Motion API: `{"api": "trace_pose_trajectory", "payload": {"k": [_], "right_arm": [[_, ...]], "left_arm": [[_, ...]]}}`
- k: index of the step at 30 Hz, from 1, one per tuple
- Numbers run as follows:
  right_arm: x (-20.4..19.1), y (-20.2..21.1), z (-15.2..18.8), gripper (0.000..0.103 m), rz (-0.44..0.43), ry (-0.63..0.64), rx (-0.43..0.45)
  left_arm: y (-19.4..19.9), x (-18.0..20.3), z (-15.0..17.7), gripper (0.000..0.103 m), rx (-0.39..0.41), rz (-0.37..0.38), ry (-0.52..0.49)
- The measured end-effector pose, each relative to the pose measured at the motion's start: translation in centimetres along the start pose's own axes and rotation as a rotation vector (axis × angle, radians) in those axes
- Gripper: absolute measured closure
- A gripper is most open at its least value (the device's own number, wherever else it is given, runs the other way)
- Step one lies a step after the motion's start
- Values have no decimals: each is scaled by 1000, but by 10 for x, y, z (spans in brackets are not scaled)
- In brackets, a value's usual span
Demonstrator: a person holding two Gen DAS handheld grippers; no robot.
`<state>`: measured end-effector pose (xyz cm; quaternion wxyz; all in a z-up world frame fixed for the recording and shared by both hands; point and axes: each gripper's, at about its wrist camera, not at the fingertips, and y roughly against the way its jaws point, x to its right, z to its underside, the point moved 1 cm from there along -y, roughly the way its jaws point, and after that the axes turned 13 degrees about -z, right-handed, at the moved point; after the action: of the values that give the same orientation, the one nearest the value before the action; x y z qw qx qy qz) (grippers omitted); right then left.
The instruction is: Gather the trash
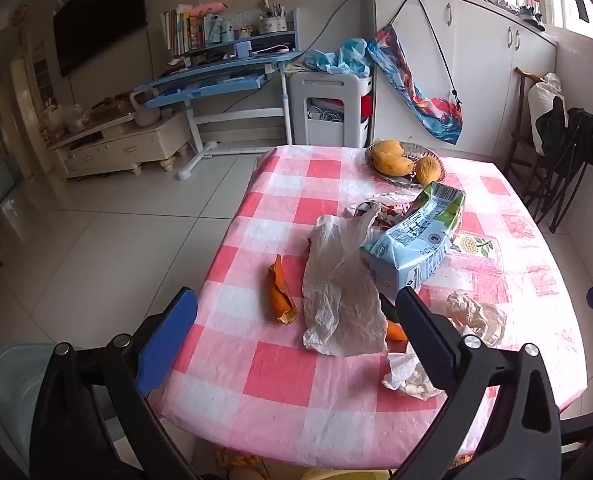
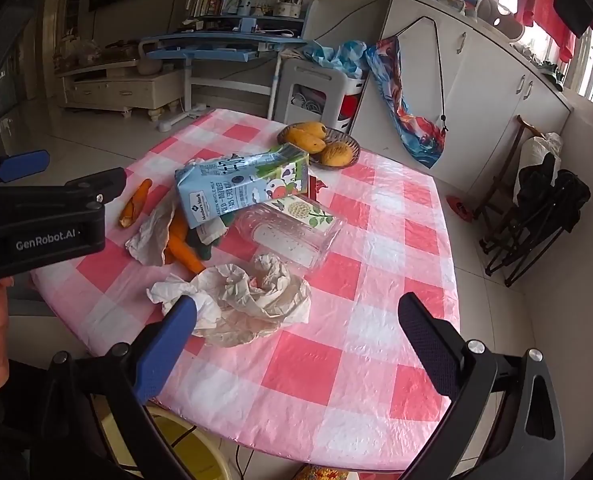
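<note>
While poised wide-jawed over the crumpled paper [image 2: 252, 300] — right gripper [image 2: 296, 324], left gripper [image 1: 296, 320] alike — still gathering nothing; needed closing on it next.

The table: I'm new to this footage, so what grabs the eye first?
A crushed blue milk carton lies mid-table on the pink checked tablecloth, amid crumpled paper and orange peels. Behind it sits a bowl of mangoes. Both grippers, left and right, are open.
</note>
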<state>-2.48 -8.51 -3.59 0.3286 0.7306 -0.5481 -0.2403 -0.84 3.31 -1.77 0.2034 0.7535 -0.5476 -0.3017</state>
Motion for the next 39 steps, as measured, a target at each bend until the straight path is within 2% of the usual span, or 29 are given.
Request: {"api": "trace_pose_trajectory", "payload": {"k": [15, 24, 32, 39], "right_arm": [[-3, -3, -8, 6, 1, 7, 4], [3, 0, -5, 6, -44, -9, 40], [-2, -4, -9, 6, -56, 25, 23], [-10, -5, -11, 6, -37, 66, 99]], "left_arm": [[-1, 2, 3, 7, -3, -16, -23], [5, 2, 3, 7, 20, -50, -52], [8, -5, 1, 7, 26, -58, -50], [8, -7, 0, 7, 27, -58, -49]]}}
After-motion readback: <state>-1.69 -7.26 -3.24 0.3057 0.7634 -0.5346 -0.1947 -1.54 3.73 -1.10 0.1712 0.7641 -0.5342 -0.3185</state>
